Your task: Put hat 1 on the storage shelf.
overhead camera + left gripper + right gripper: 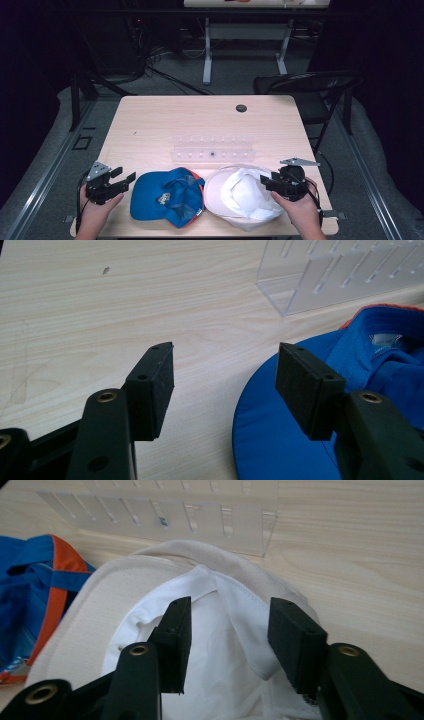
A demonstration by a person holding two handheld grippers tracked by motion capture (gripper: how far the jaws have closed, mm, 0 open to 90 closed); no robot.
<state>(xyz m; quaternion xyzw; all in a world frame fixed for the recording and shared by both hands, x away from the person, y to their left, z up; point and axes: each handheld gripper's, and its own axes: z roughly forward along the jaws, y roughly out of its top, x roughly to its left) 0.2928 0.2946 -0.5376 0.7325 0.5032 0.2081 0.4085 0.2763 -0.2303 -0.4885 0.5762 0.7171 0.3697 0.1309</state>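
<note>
While the right gripper (227, 647) straddles the rear rim of the white fabric cap with beige brim (210, 645), jaws parted, unclamped, the left gripper (225, 390) gapes beside the blue cap's (320, 430) brim. Beyond both stands the clear acrylic slotted rack (212, 150).

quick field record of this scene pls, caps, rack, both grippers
table: light wood desk, round dark port near its far edge
blue cap: blue cap with orange trim, upside down, near the front edge
white cap: white cap, upside down, just right of the blue one
rack: clear slotted rack behind both caps
left gripper: left gripper, jaws open, one jaw over the blue cap's brim, nothing held
right gripper: right gripper, jaws open astride the white cap's rim fold, pads not pressing it
</note>
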